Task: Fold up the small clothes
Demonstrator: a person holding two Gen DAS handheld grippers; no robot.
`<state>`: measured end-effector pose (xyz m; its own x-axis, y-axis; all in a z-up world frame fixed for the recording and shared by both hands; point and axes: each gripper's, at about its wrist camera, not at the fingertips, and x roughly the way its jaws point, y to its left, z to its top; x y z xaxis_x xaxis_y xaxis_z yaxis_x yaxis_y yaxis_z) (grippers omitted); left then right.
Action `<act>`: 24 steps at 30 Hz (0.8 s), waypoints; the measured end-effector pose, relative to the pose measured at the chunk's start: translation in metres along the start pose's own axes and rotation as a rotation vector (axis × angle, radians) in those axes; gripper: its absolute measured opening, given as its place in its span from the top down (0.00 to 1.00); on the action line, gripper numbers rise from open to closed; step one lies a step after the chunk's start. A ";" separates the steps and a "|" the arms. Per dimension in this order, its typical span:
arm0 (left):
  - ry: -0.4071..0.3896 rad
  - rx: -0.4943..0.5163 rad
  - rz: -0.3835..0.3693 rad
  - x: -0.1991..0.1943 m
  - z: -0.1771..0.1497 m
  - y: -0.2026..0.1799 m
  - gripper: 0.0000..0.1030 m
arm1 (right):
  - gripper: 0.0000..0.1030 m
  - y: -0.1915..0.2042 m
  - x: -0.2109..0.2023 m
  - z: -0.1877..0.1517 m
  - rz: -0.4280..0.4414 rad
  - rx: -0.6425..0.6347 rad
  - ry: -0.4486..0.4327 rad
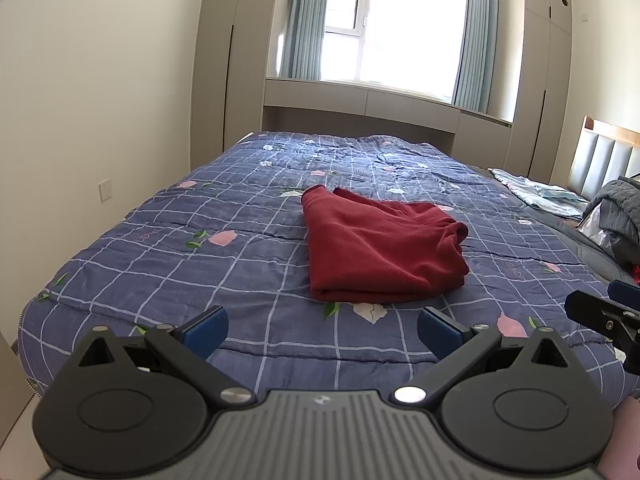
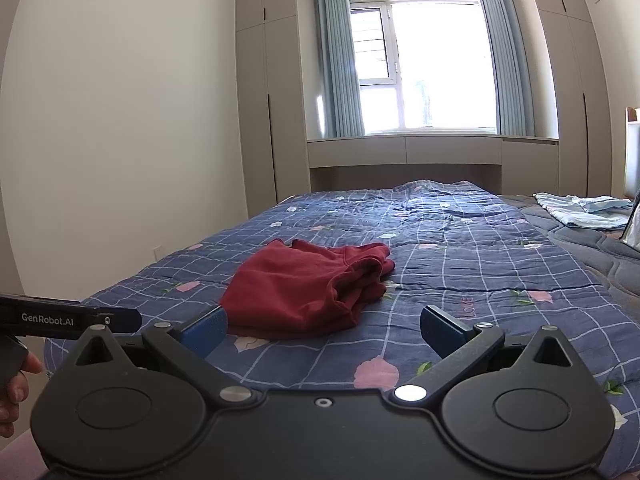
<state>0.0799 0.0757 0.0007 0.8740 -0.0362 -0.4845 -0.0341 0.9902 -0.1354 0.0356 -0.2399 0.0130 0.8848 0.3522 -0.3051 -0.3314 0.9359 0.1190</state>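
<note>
The left gripper point(image 1: 322, 330) is held low over the near edge of the bed, its two blue-padded fingers point(image 1: 206, 330) spread wide with nothing between them. Straight ahead of the gap, a little beyond the fingertips and not touching them, the red garment point(image 1: 380, 248) lies folded into a thick, roughly square bundle on the blue checked quilt point(image 1: 160, 248), its folded edge turned toward the fingers and its looser layers bunched on the side of the right-hand finger. The right gripper point(image 2: 324, 330) is likewise empty, its fingers point(image 2: 442, 330) set far apart; in its view the same red garment point(image 2: 308, 288) sits ahead and toward the left finger, whose tip overlaps the near corner of the cloth, though I cannot tell whether it touches. Off beyond the right finger's side, the quilt point(image 2: 500, 264) runs flat and bare of other clothes up to a pale blue cloth point(image 2: 580, 208) far off at the bed's far right. In the left wrist view a dark grey jacket point(image 1: 620, 216) is heaped well to the right of the fingers, and the tip of the right gripper point(image 1: 604, 312) pokes in just beside it. The side of the left gripper point(image 2: 68, 320) shows past the right gripper's left finger, with a person's hand point(image 2: 16, 392) below it.
</note>
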 end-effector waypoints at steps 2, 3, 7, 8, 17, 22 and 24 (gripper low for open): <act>0.002 -0.003 0.001 0.001 0.000 0.000 0.00 | 0.00 0.000 0.000 0.000 0.000 0.001 0.000; 0.005 -0.003 0.001 0.001 0.001 0.000 0.00 | 0.01 0.000 0.000 0.000 0.000 0.000 0.000; 0.030 -0.020 -0.015 0.002 0.003 0.000 0.00 | 0.01 0.000 0.000 0.000 0.000 0.000 0.002; 0.031 -0.029 -0.019 0.002 0.003 0.000 0.00 | 0.00 0.000 0.000 -0.001 0.000 0.000 0.002; 0.032 0.009 0.008 0.002 0.002 -0.007 0.00 | 0.01 -0.001 0.000 -0.001 0.005 0.000 0.002; 0.036 0.003 0.002 0.003 0.002 -0.005 0.00 | 0.01 -0.001 0.001 -0.002 0.008 -0.002 0.006; 0.035 0.002 0.001 0.002 0.002 -0.005 0.00 | 0.01 -0.001 0.000 -0.002 0.008 -0.002 0.005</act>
<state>0.0828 0.0714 0.0020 0.8567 -0.0399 -0.5142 -0.0339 0.9905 -0.1333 0.0356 -0.2405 0.0112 0.8805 0.3594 -0.3091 -0.3390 0.9332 0.1194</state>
